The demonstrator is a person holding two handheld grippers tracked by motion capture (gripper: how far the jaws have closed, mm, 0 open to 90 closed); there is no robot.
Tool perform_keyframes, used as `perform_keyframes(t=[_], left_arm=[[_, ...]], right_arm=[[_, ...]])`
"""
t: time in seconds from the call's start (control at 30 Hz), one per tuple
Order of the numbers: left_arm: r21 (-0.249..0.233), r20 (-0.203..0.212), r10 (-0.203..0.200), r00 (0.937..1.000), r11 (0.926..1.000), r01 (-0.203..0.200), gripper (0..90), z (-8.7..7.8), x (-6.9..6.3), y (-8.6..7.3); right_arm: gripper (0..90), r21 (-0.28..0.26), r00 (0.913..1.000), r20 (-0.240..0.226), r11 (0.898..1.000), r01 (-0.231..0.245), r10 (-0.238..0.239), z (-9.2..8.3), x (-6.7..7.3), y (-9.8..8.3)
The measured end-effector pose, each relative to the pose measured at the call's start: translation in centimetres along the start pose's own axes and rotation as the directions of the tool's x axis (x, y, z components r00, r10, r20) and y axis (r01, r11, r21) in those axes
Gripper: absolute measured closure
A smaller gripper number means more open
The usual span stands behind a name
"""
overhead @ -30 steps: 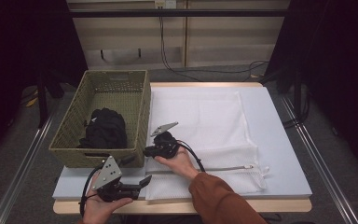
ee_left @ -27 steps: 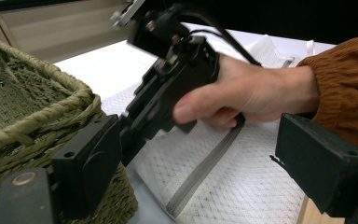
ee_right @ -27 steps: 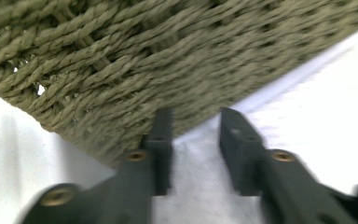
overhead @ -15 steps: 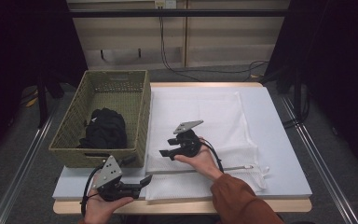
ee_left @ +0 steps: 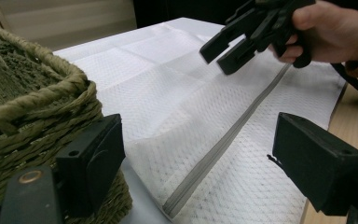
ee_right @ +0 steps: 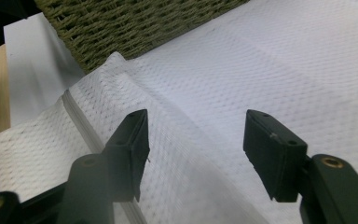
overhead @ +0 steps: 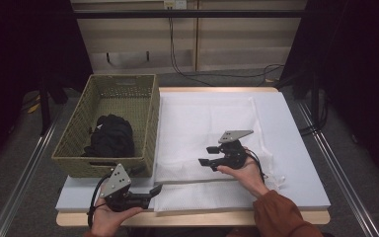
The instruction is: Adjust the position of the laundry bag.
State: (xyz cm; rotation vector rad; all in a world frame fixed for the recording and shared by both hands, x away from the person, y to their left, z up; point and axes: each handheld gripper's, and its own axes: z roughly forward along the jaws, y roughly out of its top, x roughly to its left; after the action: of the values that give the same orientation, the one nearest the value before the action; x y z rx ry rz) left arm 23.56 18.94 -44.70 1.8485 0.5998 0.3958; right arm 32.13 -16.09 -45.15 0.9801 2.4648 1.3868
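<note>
R gripper (overhead: 206, 155) hovers level over mesh bag (overhead: 205, 123), jaws just opened, empty; L gripper (overhead: 157, 189) open.

Counter layout: basket at the left, mesh bag at the right

A woven basket (overhead: 109, 126) is set on the counter (overhead: 301, 163) at its left, with a bundled garment (overhead: 109, 137) inside; just beside it, a mesh laundry bag (overhead: 202, 123) is spread flat, its zipper (overhead: 212, 181) toward the near edge.
</note>
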Motion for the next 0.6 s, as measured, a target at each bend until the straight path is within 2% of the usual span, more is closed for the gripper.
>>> perform_keyframes(t=[0.07,0.1,0.13,0.2,0.23,0.37,0.4,0.43,0.47,0.5,0.57,0.6], left_arm=[[0.000,-0.003,-0.001,1.0000,1.0000,0.001,16.5,0.0,0.0,0.0],[0.012,-0.017,-0.003,0.9999,0.9999,0.003,16.5,-0.1,-0.1,0.1],[-0.001,0.000,-0.007,1.0000,1.0000,0.007,16.4,0.0,-0.1,0.0],[0.010,-0.009,0.002,1.0000,0.9999,-0.002,16.5,0.0,-0.2,0.1],[0.008,-0.002,0.008,1.0000,0.9999,-0.008,16.4,0.1,-0.1,0.1],[0.008,-0.007,0.002,1.0000,1.0000,-0.001,16.4,0.1,-0.3,0.2],[0.009,-0.011,0.002,0.9999,1.0000,-0.002,16.4,0.1,-0.3,0.2],[0.013,-0.011,0.010,0.9999,0.9999,-0.009,16.4,0.1,-0.4,0.3],[-0.002,0.011,0.008,0.9999,1.0000,-0.008,16.4,0.2,-0.3,0.3],[0.000,0.010,0.004,0.9999,1.0000,-0.004,16.3,0.3,-0.5,0.3],[0.014,-0.009,0.022,0.9997,0.9997,-0.022,16.1,0.3,-0.6,0.4],[0.002,0.007,0.012,0.9999,0.9999,-0.012,16.1,0.4,-0.6,0.4]], right_arm=[[38.7,-0.011,1.0000,-0.003,1.000,0.003,-0.003,-1.0,-0.3,-0.2],[37.6,-0.014,1.0000,0.008,1.000,0.004,-0.003,-1.5,-0.4,-0.4],[38.8,-0.012,0.9999,0.017,1.000,0.004,-0.004,-1.9,-0.5,-0.6],[38.2,-0.028,0.9997,0.021,1.000,0.011,-0.010,-3.0,-0.6,-1.1],[38.1,-0.034,0.9996,0.026,0.999,0.008,-0.007,-3.5,-0.7,-1.4],[35.4,-0.037,0.9981,0.037,0.998,-0.047,0.048,-5.6,-0.9,-2.7],[34.9,-0.050,0.9957,0.059,0.996,-0.068,0.071,-6.6,-1.0,-3.4],[34.9,-0.050,0.9957,0.059,0.996,-0.068,0.071,-6.6,-1.0,-3.4],[34.9,-0.047,0.9947,0.074,0.997,-0.068,0.072,-7.1,-1.0,-3.6],[34.0,-0.047,0.9927,0.091,0.996,-0.075,0.079,-7.7,-1.1,-4.0],[34.6,-0.047,0.9907,0.106,0.996,-0.080,0.085,-8.5,-1.1,-4.5],[34.9,-0.044,0.9891,0.116,0.995,-0.085,0.090,-9.0,-1.2,-4.9]])
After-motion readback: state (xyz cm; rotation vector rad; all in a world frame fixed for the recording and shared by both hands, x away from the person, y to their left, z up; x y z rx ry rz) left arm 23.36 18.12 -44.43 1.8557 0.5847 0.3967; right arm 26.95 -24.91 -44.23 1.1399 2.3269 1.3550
